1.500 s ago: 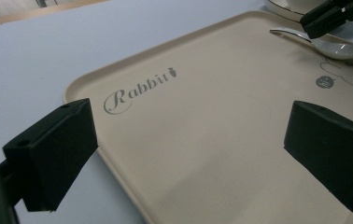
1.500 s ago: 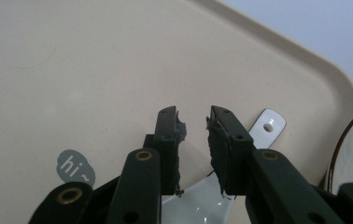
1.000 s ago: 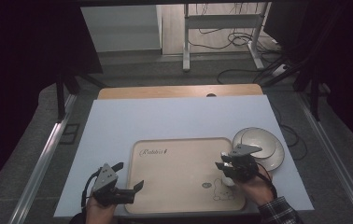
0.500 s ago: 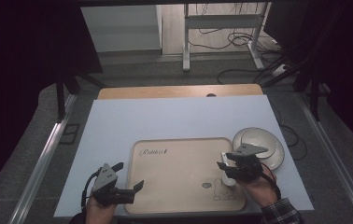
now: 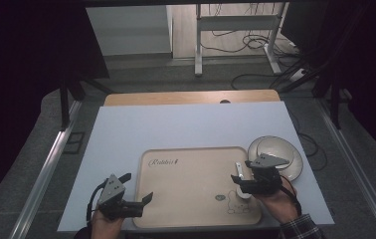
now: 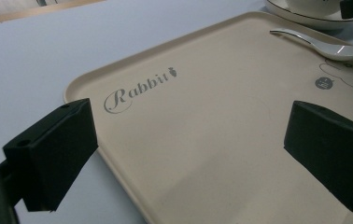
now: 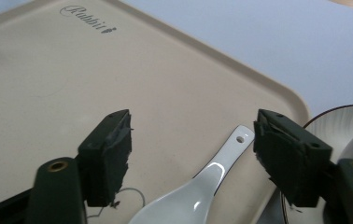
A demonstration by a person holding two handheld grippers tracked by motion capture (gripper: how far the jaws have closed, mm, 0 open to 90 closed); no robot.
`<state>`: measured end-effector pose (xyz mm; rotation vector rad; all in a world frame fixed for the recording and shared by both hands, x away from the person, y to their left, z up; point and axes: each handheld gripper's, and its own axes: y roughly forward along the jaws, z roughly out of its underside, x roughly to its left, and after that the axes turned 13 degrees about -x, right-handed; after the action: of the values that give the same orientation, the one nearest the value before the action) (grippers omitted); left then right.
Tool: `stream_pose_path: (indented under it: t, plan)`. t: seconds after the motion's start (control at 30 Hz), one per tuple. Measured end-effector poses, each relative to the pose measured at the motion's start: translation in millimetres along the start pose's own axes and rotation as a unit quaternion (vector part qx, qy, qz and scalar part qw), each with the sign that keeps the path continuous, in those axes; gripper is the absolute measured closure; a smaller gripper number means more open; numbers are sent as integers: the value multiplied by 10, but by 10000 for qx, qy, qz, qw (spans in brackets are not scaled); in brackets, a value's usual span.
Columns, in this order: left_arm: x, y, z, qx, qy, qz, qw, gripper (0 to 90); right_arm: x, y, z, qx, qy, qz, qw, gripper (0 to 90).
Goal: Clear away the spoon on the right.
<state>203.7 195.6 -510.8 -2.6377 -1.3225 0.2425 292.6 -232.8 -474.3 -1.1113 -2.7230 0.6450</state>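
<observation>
— How are the hands sitting?

— Both are resting at the tabletop's [image 5: 126, 129] near edge. The left gripper [image 5: 145, 200] is hovering by the tray's [image 5: 186, 199] near left corner, jaws wide apart and holding nothing. The right gripper [image 5: 236, 179] is hanging over the tray's right side, its jaws spread on either side of the spoon [image 7: 202, 186] without touching it.

— What is the tray carrying?

— The white spoon is lying flat near its right edge. A white plate [image 5: 288, 152] is sitting just beside the tray, toward the tabletop's right edge.
</observation>
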Motion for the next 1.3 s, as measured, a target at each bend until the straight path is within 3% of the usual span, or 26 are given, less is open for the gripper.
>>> stream_pose_path:
  t: [0.37,0.77,1.3]
  plan:
    - [-4,0,-2,2,17,3,10000,25,16,-46,54,-135,33,-24,9999,79]
    - [-8,3,-2,-5,17,21,10000,25,-16,-160,63,-266,71,88,9996,17]
    - [-9,8,0,6,7,73,10000,25,-76,-388,60,-550,175,274,9980,3]
